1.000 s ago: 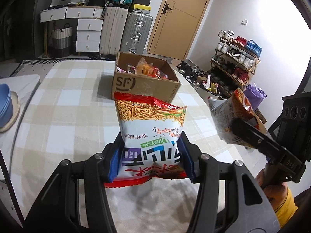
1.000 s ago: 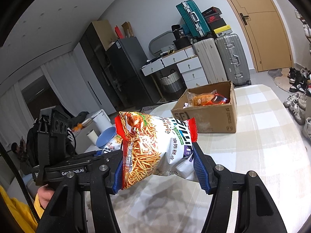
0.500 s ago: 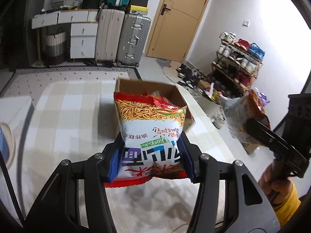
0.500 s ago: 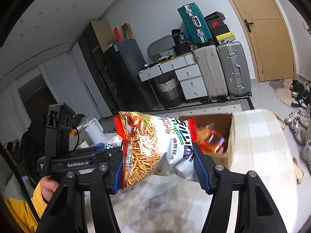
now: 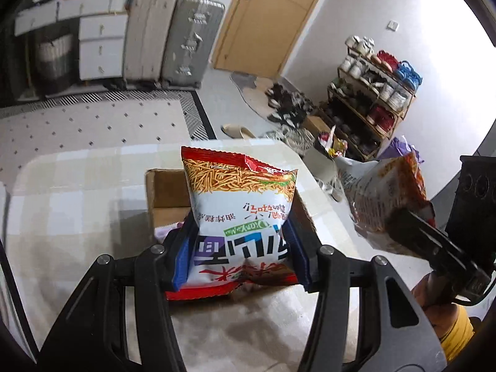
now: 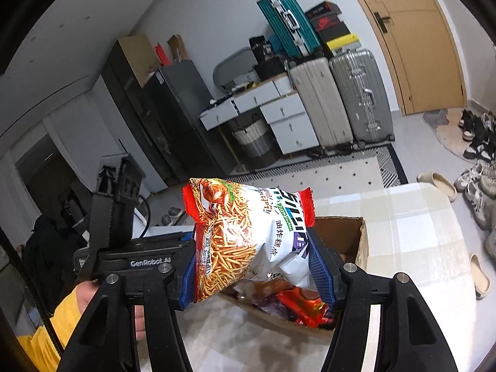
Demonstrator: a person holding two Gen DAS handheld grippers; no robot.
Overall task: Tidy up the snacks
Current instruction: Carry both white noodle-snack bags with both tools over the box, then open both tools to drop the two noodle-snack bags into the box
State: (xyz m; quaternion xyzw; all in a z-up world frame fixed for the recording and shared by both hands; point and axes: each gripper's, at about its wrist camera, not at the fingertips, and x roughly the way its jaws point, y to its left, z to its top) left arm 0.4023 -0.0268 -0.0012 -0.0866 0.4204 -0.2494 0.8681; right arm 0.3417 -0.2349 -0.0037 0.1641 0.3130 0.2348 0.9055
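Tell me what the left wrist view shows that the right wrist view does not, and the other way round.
Only the left wrist view shows the shoe rack by the wall, and the right gripper from the side, clamping its bag.

Only the right wrist view shows the snack packets already inside the cardboard box, the black cabinet and the teal suitcase.

Both show a noodle snack bag clamped between blue pads above the box, the checked tablecloth, the silver suitcase and the wooden door.
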